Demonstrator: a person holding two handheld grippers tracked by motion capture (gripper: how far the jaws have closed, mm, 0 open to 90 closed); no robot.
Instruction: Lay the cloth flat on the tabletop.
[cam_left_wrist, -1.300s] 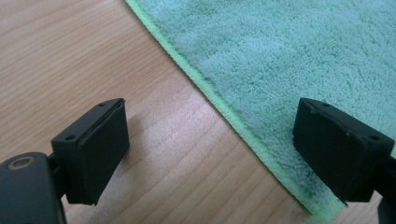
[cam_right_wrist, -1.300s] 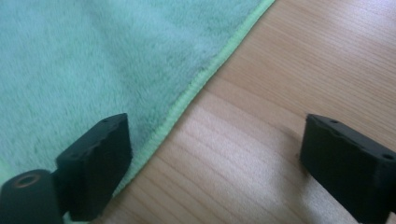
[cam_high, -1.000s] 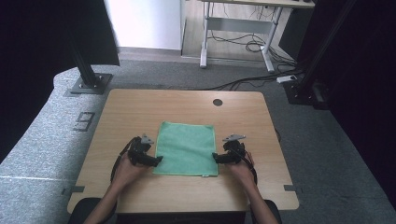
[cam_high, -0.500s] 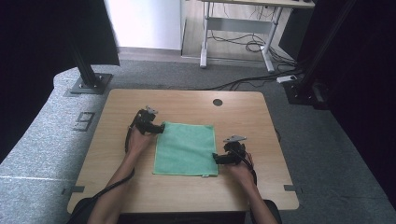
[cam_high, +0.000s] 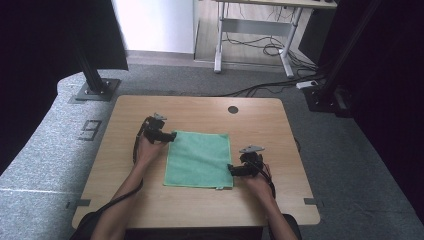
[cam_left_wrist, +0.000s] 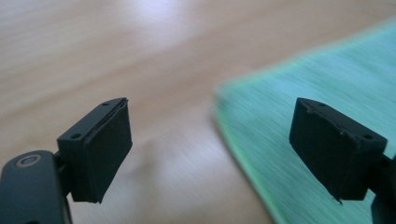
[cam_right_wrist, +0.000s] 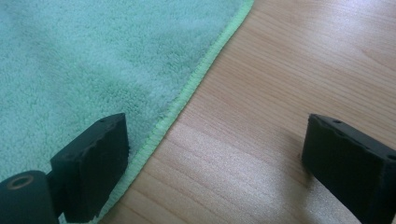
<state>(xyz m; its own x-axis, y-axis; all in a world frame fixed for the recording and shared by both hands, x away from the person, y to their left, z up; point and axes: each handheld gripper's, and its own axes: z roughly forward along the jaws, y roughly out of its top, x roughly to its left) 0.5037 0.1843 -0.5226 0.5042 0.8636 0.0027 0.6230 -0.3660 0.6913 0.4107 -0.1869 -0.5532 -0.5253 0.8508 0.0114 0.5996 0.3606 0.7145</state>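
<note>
The table (cam_high: 260, 125) carries one green cloth (cam_high: 200, 159), spread flat near its middle, square to the table edges. There is no box, bowl or other container on it, so nothing is held in anything. The step in hand looks like taking the cloth by its corners for a fold. The left tool (cam_high: 172, 136) sits at the cloth's far left corner, jaws wide apart and empty, the corner just ahead between them. The right tool (cam_high: 231, 169) rests at the near right edge, jaws also spread, straddling the hem without pinching it. Next, each tool probably needs to lower and close on its bit of cloth.
</note>
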